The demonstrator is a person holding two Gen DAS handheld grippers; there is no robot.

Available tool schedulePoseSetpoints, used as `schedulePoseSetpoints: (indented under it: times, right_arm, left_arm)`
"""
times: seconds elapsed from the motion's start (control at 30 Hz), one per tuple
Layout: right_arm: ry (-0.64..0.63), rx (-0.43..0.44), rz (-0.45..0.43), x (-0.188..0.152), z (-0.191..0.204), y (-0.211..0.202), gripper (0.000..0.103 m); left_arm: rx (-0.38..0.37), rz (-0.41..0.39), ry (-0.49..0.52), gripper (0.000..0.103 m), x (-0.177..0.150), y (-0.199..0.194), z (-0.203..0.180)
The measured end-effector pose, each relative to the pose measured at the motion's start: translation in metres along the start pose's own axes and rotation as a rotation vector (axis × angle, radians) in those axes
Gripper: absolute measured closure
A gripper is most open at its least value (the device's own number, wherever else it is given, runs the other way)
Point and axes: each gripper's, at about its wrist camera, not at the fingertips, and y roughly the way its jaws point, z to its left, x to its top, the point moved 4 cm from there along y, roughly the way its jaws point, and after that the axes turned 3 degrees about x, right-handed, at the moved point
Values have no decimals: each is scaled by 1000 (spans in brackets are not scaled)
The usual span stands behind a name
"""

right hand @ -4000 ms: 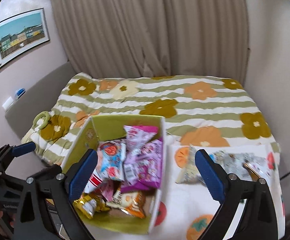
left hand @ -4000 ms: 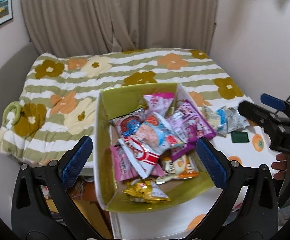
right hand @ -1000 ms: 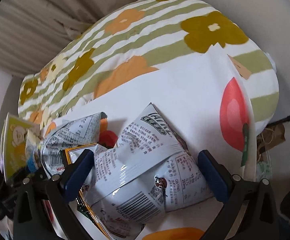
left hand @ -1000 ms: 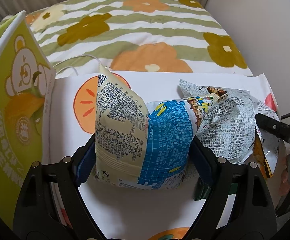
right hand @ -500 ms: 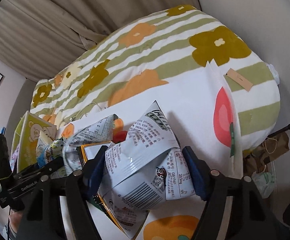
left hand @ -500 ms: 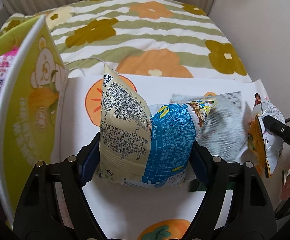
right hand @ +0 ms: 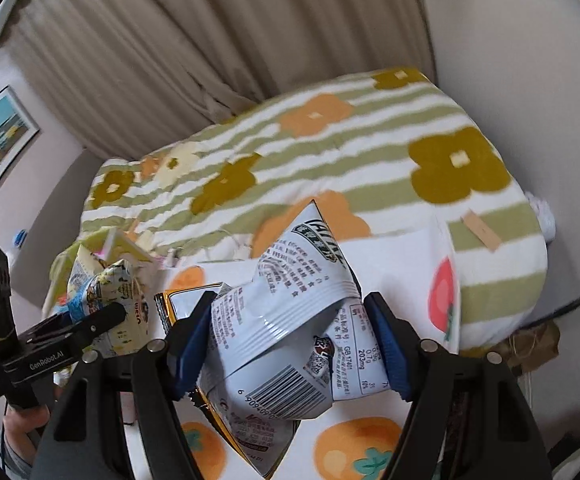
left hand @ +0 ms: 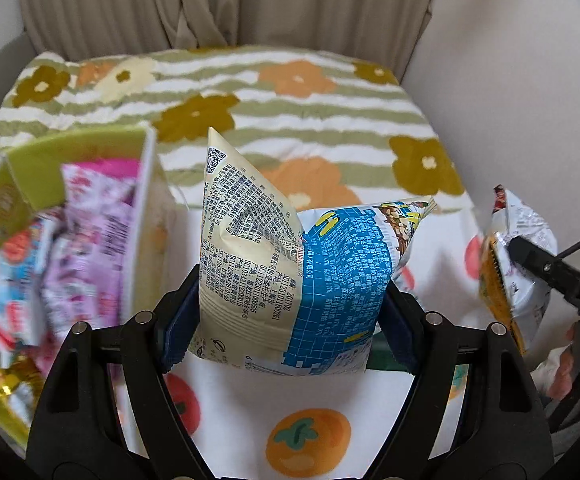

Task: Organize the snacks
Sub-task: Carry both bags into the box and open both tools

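**Two puffed snack bags held in the tongs, beside the box**

Left tongs (left hand: 290,316): closed narrow on a cream-and-blue snack bag (left hand: 290,272), pads pressing its lower sides, its top corners standing free above. The bag hangs clear of the desk (left hand: 309,400), whose white cloth is printed with orange fruit. Left of these tongs stands the green box (left hand: 142,216), already holding pink and purple packets (left hand: 90,240). Right tongs (right hand: 290,344): closed on a grey-white snack bag (right hand: 290,320), creased where the pads bite; a yellow-edged packet (right hand: 194,304) appears to be caught against it on the left side, though whether it is truly clamped cannot be told. Beyond both tongs lies the bed (right hand: 329,152) with its flowered cover.

Handling, as judged: both bags look light, air-filled and slick-skinned, so they yield and may slide under pressure. Their contents are probably brittle. Hold low across the belly or at a sealed edge, with a gentle squeeze.
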Motion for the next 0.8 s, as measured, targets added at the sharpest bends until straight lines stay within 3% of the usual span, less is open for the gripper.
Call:
schedulePoseSetpoints:
  times: [0.23,0.43,0.63,0.8]
  right_arm:
    - [-106,106,-44,16,81,-21,34]
    - [-184,197,-46,20,157,-9,34]
    - [-241,253,-18,12,231,20,34]
    - [-266,254,18,0,275,49,34]
  left_arm:
    - [47,-87,-25,26,22,-66,50]
    - [97,-129,-61,26,36,-102,119]
    - [127,-120,-78,26,46,-108,184]
    - [112,-85,-64,26,59,-89,230]
